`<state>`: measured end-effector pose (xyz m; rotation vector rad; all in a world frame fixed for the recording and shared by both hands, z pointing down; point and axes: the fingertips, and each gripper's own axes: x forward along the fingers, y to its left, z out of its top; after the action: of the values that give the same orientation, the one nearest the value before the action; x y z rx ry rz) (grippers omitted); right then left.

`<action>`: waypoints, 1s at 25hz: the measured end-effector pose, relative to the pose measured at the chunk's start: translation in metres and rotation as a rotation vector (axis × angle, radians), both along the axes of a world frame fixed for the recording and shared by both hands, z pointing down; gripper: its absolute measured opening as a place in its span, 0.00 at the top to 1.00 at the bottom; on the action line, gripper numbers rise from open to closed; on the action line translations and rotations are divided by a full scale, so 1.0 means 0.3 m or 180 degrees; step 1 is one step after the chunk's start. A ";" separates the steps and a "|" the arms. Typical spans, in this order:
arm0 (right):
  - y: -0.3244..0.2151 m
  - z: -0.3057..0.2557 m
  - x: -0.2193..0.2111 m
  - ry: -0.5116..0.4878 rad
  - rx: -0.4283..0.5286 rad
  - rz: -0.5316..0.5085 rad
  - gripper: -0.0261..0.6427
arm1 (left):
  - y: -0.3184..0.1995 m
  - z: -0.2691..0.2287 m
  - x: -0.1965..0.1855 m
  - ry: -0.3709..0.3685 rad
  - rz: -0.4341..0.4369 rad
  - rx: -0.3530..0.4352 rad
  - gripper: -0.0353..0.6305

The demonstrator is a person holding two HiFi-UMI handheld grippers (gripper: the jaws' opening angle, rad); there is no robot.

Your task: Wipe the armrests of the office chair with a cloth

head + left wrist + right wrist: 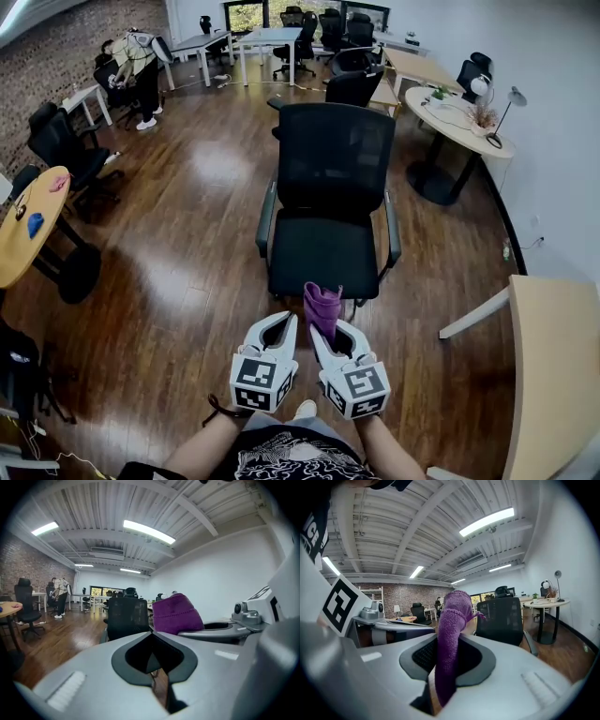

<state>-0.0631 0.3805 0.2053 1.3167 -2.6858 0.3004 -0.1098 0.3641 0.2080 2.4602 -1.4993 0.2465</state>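
The black mesh office chair [333, 202] stands just ahead on the wood floor, seat toward me, with its left armrest [266, 217] and right armrest [392, 225] both bare. My right gripper [323, 334] is shut on a purple cloth [322, 307] that sticks up from its jaws, short of the seat's front edge. In the right gripper view the cloth [451, 630] hangs pinched between the jaws, with the chair [502, 613] beyond. My left gripper [287, 324] is shut and holds nothing, close beside the right one. The left gripper view shows the cloth [176, 614] and chair [124, 617].
A round white table [457, 120] with a lamp stands at the right, and a wooden desk [553, 375] is near right. A round wooden table [28, 225] and black chairs are at the left. A person [139, 66] stands by desks at the far left.
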 end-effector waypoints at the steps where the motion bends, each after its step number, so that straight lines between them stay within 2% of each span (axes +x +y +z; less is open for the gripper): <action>1: -0.029 0.004 0.002 0.0016 0.0005 -0.0041 0.85 | -0.026 0.005 0.002 -0.0009 -0.0026 -0.0007 0.94; 8: -0.195 0.019 -0.042 0.0018 -0.0025 -0.0242 0.85 | -0.180 0.038 -0.048 -0.0010 -0.0185 -0.0072 0.94; 14: -0.387 0.075 -0.094 0.0082 -0.0078 -0.0285 0.85 | -0.369 0.096 -0.113 0.0035 -0.0264 -0.0123 0.94; 25: -0.846 0.085 -0.334 0.0252 -0.0118 -0.0335 0.85 | -0.821 0.122 -0.309 0.0145 -0.0204 -0.0184 0.94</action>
<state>-0.1632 0.1268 0.2309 1.1474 -2.6585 0.2786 -0.2026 0.1177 0.2446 2.3527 -1.5274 0.2168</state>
